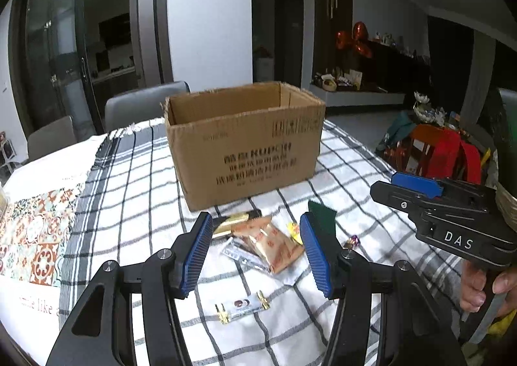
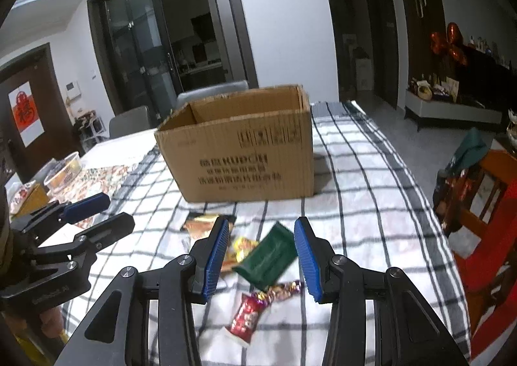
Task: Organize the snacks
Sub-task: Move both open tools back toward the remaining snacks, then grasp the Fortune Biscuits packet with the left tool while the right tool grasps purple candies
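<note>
The snacks lie loose on the checked tablecloth (image 2: 355, 172), just short of the open cardboard box (image 2: 239, 146), whose inside is hidden behind its near wall. An orange-printed packet (image 1: 274, 244) sits between the spread fingers of the left gripper (image 1: 257, 256), overlapping a clear wrapper whose print is too blurred to read; a black-and-gold packet (image 1: 234, 220) is partly hidden behind the left finger. A small gold-ended sachet (image 1: 242, 304) lies nearer the camera. The right gripper (image 2: 261, 259), also spread wide and holding nothing, frames a dark green packet (image 2: 268, 257), with a red packet (image 2: 245, 317) just below it. To that gripper's right the cloth runs bare to the table edge.
</note>
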### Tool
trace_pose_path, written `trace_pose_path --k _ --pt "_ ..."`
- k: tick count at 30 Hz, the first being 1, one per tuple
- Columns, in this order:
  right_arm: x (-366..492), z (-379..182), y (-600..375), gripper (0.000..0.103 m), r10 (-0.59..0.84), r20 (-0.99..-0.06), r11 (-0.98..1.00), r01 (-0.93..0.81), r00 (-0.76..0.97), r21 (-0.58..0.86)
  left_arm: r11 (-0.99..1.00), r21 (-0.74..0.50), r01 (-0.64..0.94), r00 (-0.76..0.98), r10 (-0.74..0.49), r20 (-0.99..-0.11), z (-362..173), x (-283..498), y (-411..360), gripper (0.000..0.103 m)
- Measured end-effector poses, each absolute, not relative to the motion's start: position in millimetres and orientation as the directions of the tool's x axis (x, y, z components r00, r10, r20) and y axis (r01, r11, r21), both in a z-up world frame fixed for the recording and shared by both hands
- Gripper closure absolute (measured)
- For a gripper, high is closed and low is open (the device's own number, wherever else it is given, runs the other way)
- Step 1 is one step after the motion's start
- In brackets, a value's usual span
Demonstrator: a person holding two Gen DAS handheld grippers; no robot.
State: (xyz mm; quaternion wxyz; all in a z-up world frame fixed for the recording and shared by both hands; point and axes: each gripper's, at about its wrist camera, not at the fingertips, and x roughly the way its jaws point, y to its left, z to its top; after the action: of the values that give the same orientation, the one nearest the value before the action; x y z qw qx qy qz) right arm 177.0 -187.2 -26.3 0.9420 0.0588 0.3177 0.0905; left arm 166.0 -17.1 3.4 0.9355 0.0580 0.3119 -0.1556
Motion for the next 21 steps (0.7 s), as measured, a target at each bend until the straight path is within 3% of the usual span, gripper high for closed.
trace_pose_path --k 21 --pt "189 -95 -186 0.061 0.223 -0.716 0.974 -0.118 0.661 0.194 0.931 -0.08 0.356 0.629 -0.302 -0.716 -56 196 -25 0.048"
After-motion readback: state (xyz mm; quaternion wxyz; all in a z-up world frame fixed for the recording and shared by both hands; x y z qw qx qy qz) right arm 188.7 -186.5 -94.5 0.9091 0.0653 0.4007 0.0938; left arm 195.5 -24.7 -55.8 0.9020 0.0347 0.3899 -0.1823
